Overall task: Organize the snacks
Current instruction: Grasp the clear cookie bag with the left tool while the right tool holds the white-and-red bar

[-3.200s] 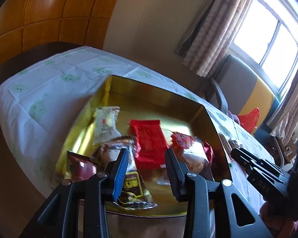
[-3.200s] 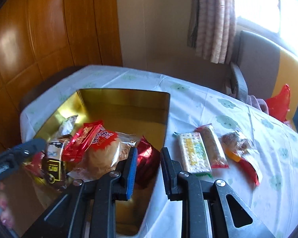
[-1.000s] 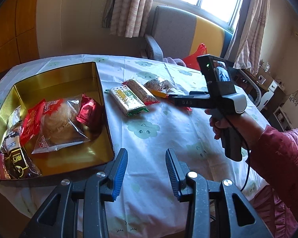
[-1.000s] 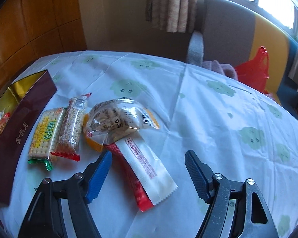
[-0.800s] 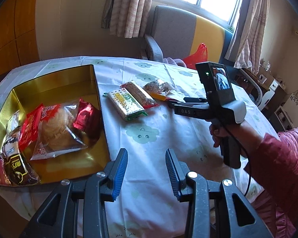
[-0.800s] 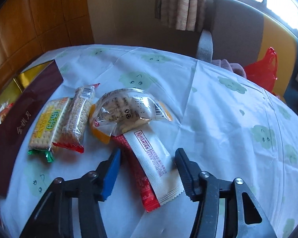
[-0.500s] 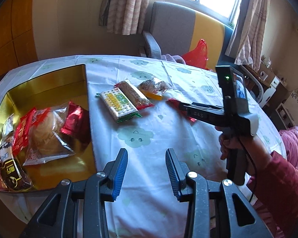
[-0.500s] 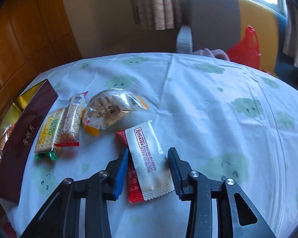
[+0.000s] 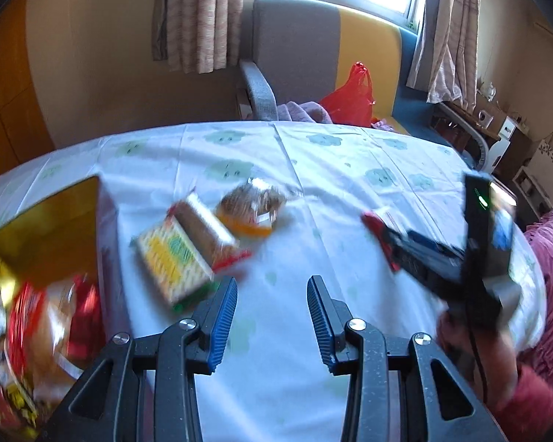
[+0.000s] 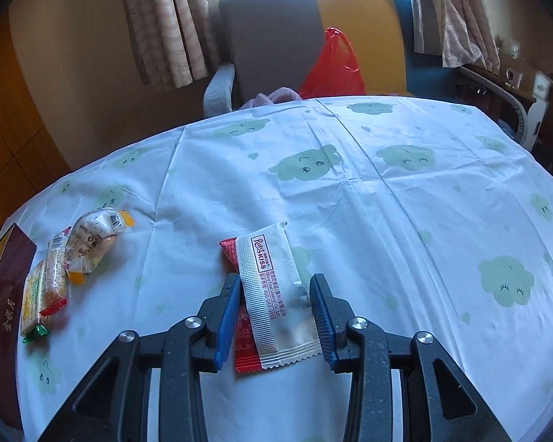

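The right tool (image 10: 274,313) points down at the tabletop (image 10: 405,221), and its fingers are pressed onto the two long edges of a white wafer packet (image 10: 276,294), pinching it. A red packet (image 10: 241,335) lies under the white one and shows along its left side and far end; the left pad touches it too. Whether the packets are lifted clear of the cloth cannot be told.

Well to the left of them lies a small group of snacks: a clear bag with a bun (image 10: 92,235) touching a long cereal bar (image 10: 55,269), which lies against a yellow-green cracker packet (image 10: 33,294). Just beyond these stands the dark red outer wall of the box (image 10: 3,294).

The left tool (image 9: 272,316) hangs over bare cloth with its fingers spread apart and nothing between them. From its blurred view the gold-lined box (image 9: 48,228) sits at the left edge with several packets (image 9: 48,324) inside, the cracker packet (image 9: 173,261) just beside it. The person's right hand (image 9: 475,346) in a red sleeve (image 9: 527,394) grips the other tool's handle at the right.
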Demonstrator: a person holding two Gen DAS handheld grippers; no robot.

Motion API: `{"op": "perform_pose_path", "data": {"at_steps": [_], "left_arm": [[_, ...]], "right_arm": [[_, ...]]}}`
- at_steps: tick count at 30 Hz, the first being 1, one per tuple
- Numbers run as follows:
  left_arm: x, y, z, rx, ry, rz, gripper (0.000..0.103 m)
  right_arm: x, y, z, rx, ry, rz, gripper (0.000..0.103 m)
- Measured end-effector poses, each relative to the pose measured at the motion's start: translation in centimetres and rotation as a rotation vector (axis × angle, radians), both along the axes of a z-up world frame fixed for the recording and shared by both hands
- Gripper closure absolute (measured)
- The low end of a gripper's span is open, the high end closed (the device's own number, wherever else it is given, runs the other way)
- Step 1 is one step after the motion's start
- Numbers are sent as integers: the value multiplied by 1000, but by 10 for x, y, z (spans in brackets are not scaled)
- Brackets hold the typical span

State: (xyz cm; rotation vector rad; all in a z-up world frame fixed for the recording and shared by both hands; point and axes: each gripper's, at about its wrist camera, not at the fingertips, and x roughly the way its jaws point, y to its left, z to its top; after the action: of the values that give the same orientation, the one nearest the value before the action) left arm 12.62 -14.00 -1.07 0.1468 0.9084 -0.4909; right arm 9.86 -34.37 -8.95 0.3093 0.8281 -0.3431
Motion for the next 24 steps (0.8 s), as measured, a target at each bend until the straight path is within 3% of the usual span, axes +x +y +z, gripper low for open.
{"op": "perform_pose_path", "data": {"at_steps": [6, 10, 14, 17, 20, 24], "left_arm": [[57, -33, -17, 33, 23, -4, 62], [87, -54, -30, 92, -5, -34, 61], [107, -64, -40, 112, -23, -75, 53], [113, -67, -53, 128, 3, -82, 52], [106, -66, -55, 113, -34, -84, 52], [86, -64, -55, 110, -57, -86, 65]], "right_arm": [[1, 5, -1, -23, 7, 3, 63], [0, 3, -2, -17, -1, 2, 63], [1, 2, -2, -15, -5, 1, 63], [1, 2, -2, -15, -5, 1, 63], [0, 1, -2, -10, -10, 1, 62], [-1, 2, -2, -11, -10, 1, 62]]}}
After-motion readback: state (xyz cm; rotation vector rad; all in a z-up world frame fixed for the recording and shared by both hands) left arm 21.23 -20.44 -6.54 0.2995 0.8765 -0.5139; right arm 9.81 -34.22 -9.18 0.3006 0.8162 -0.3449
